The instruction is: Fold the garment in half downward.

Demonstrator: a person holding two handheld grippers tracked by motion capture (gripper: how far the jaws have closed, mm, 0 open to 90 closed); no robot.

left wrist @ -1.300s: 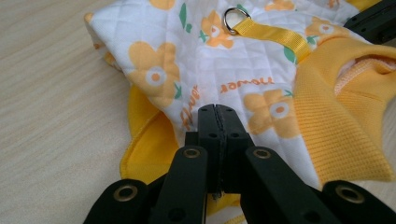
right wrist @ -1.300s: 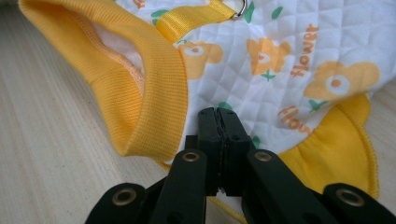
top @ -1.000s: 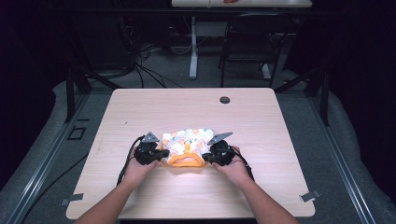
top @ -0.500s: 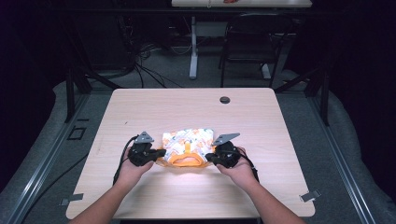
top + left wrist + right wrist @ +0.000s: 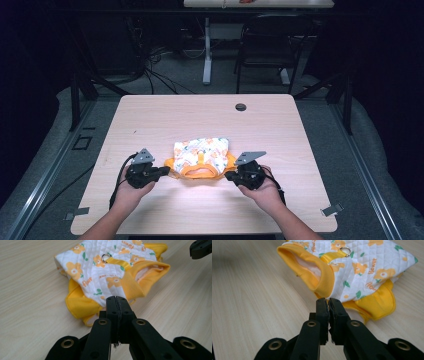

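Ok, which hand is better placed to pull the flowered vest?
Probably the left gripper: shut at the edge of the vest; the right gripper has just been opening its jaws, nothing between them.

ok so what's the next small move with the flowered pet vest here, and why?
Probably ease the right gripper forward and close on the yellow ribbed cuff just ahead of it. Its jaws have just been opening, stand a slit apart and hold nothing, while the left gripper is shut at the opposite hem of the vest; whether it pinches cloth I can't tell.
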